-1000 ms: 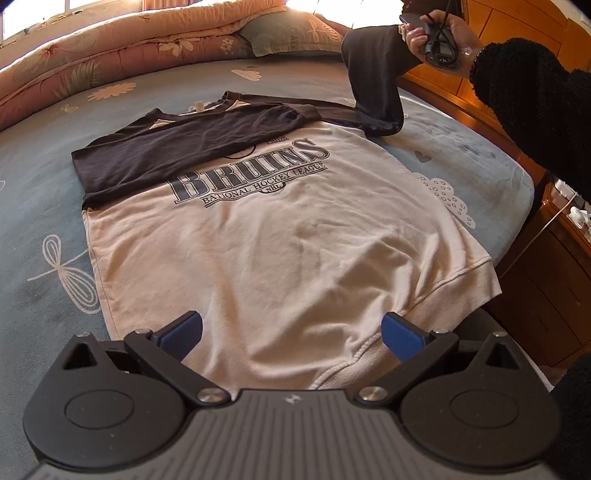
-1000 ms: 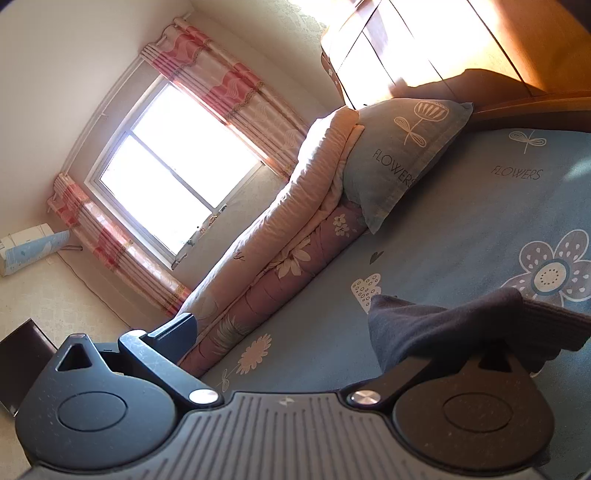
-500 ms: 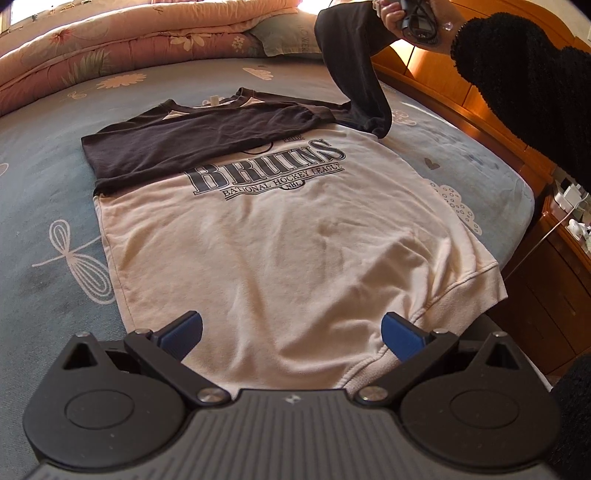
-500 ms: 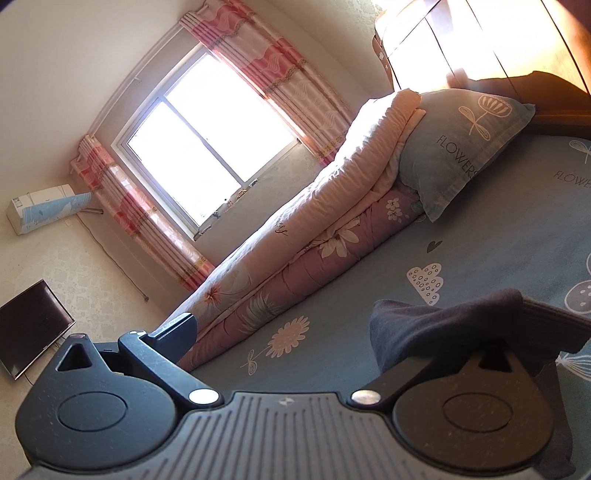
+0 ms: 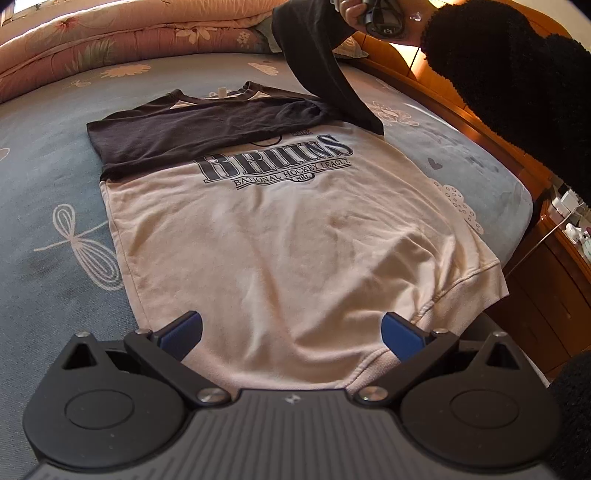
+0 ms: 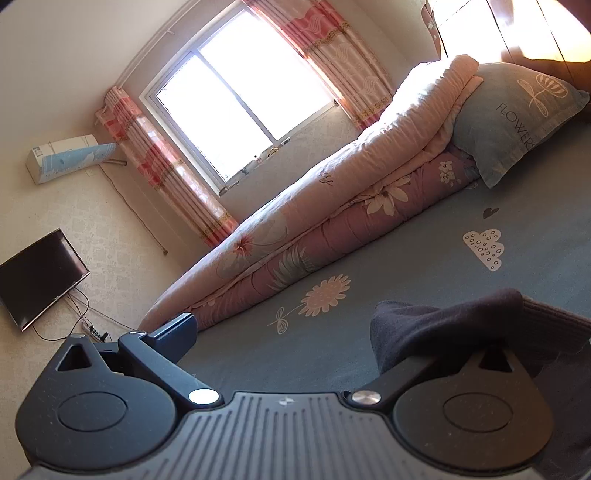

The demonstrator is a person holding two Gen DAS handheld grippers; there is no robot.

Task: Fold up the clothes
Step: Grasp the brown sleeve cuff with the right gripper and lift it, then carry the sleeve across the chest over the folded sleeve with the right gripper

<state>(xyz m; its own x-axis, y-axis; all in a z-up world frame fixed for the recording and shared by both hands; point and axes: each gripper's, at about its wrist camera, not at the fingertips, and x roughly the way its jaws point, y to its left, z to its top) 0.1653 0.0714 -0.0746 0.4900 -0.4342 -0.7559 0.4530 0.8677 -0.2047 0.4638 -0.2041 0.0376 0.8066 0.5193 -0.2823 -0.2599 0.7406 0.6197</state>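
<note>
A cream sweatshirt (image 5: 295,236) with dark sleeves and "BRUINS" print lies flat, front up, on the blue bed sheet (image 5: 48,206). Its left sleeve (image 5: 192,136) is folded across the chest. My left gripper (image 5: 291,328) hovers open over the bottom hem with nothing between its fingers. The right sleeve (image 5: 325,74) hangs lifted from the right gripper, which a hand (image 5: 354,14) holds at the top of the left wrist view. In the right wrist view the right gripper (image 6: 291,328) has its fingers wide apart, and the dark sleeve cuff (image 6: 443,332) is draped over its right finger, hiding it.
A rolled pink floral quilt (image 6: 332,206) and a blue pillow (image 6: 517,118) line the far side of the bed. A wooden headboard and nightstand (image 5: 546,280) stand at the right. A black-sleeved arm (image 5: 517,85) reaches in from the right. Window, television and wall lie beyond.
The right gripper has carried the dark sleeve higher and leftward over the shirt's shoulder. The left gripper has stayed open near the hem, drifting slightly.
</note>
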